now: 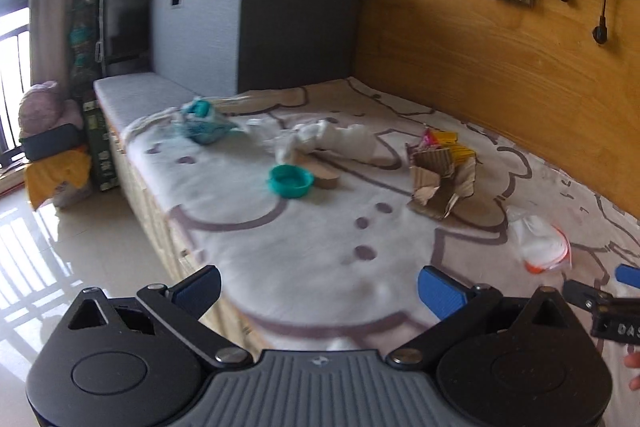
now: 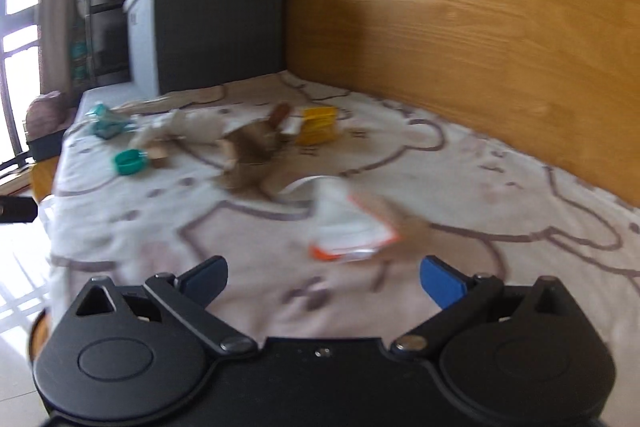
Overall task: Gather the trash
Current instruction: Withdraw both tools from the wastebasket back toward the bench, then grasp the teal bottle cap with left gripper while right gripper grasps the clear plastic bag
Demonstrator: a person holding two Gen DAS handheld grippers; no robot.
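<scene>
— While both tools hang low over the near edge of the bed (image 1: 328, 251), how do they sit?

— Level and pointing along the blanket toward the far end. The left hand-held gripper (image 1: 319, 293) has its blue pads spread wide with nothing between them. The right hand-held gripper (image 2: 324, 281) is released just the same, and empty. In the left wrist view its tip shows at the right edge, just beside the left one.

— Where is the trash?

— All of it lies on the blanket. Nearest is a white packet with orange trim (image 2: 352, 227), lying flat just ahead of the right pads, its long axis slanting from near left to far right. It is blurred, so I cannot read it.

— And further on?

— Torn cardboard (image 1: 440, 183) sits in the middle, crumpled and standing up in ragged flaps. A yellow box (image 2: 318, 125) stands behind it, toward the wooden wall (image 1: 500, 67). Left of the cardboard a teal cap (image 1: 290, 181) lies open side up, with crumpled white paper (image 1: 332, 139) just behind it. A teal wrapper (image 1: 202, 123) rests near the far left edge, before the grey storage box (image 1: 256, 23).
</scene>
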